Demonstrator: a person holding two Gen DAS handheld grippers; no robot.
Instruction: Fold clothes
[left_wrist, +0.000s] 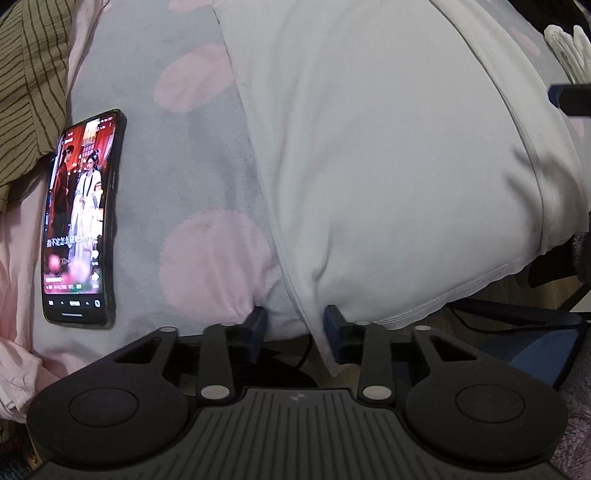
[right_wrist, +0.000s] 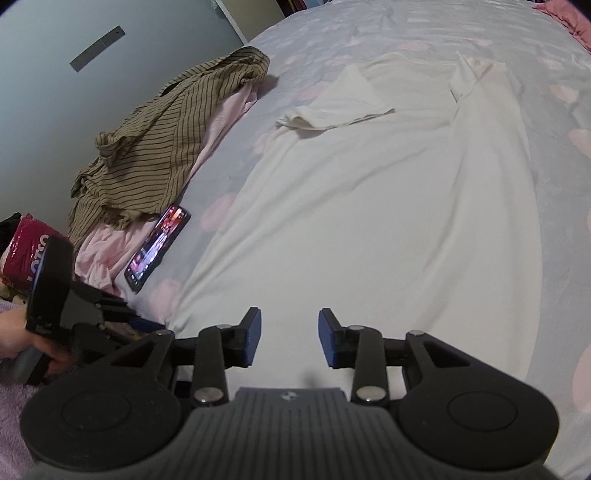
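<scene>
A white shirt (right_wrist: 369, 221) lies spread face-up across the blue bedspread with pink dots (right_wrist: 314, 33), collar at the far end, one short sleeve folded in over the chest, and its hem draped over the near edge of the bed. It looks like thin, soft knit: light, limp, with no stiffness to carry a fold on its own, so I judge it will sag and bunch wherever it is lifted from a single point and will slide easily over the smooth cover. The left gripper (left_wrist: 295, 332) points down at the near left corner of the hem, its blue pads standing apart with the side seam edge hanging between them; the cloth touches the right-hand pad, but the pads are not pinching it. The right gripper (right_wrist: 290, 338) hovers over the lower middle of the shirt with its jaws apart and nothing between them. The stitched hem corners and the shoulder seams seem the best places to hold. To the left lie a lit phone (right_wrist: 157, 247) and a striped brown garment (right_wrist: 166, 140), clear of the shirt.
</scene>
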